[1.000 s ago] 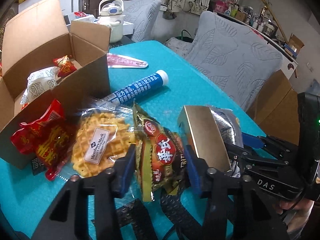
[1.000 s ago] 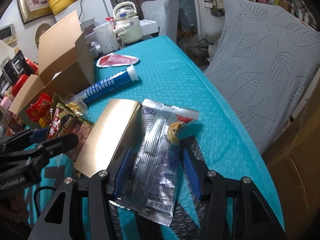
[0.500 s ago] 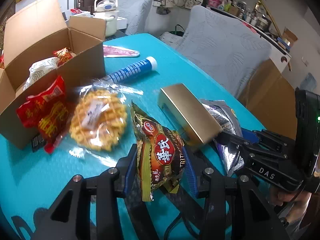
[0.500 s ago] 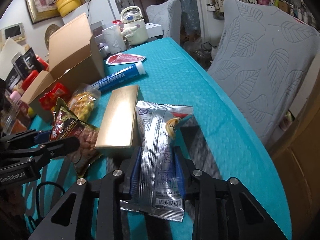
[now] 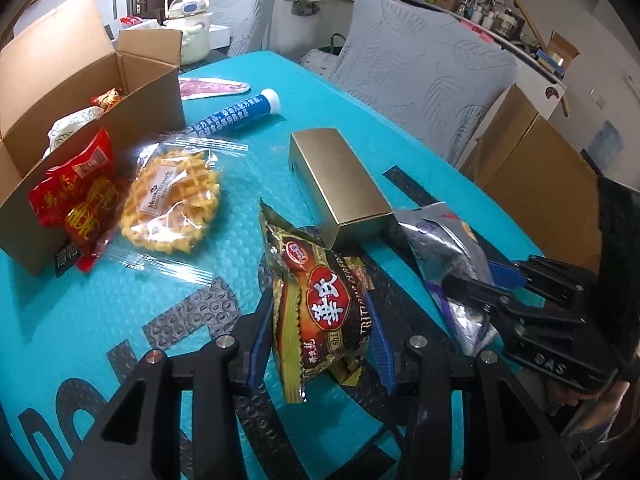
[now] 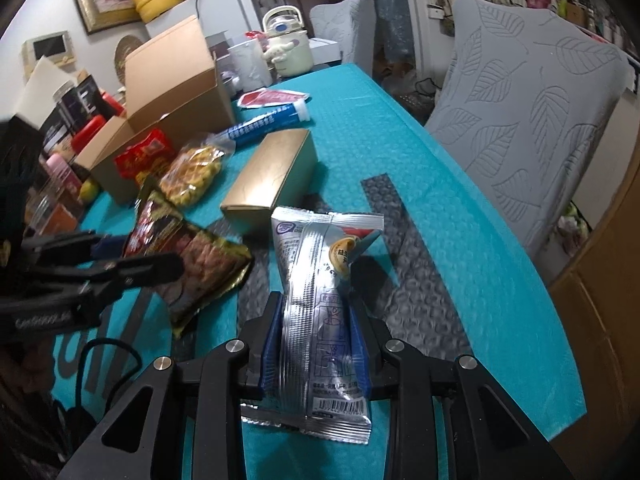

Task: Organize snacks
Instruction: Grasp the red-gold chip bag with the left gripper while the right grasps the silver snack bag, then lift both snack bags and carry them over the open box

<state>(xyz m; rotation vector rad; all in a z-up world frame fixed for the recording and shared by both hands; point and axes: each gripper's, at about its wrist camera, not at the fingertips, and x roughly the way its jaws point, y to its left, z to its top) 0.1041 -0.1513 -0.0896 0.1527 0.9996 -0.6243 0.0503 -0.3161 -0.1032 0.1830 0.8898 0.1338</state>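
My left gripper is shut on a brown-and-gold snack packet and holds it just above the teal table. My right gripper is shut on a silver foil packet, also lifted off the table. Both packets show in the other view too, the brown packet and the silver packet. The open cardboard box stands at the far left with a few snacks inside.
On the table lie a gold box, a waffle pack, a red packet leaning on the cardboard box, a blue tube and a pink packet. A grey chair stands at the right.
Both grippers closed on their packets, lifted them and drew back from the other snacks. The gold box now lies farther ahead.
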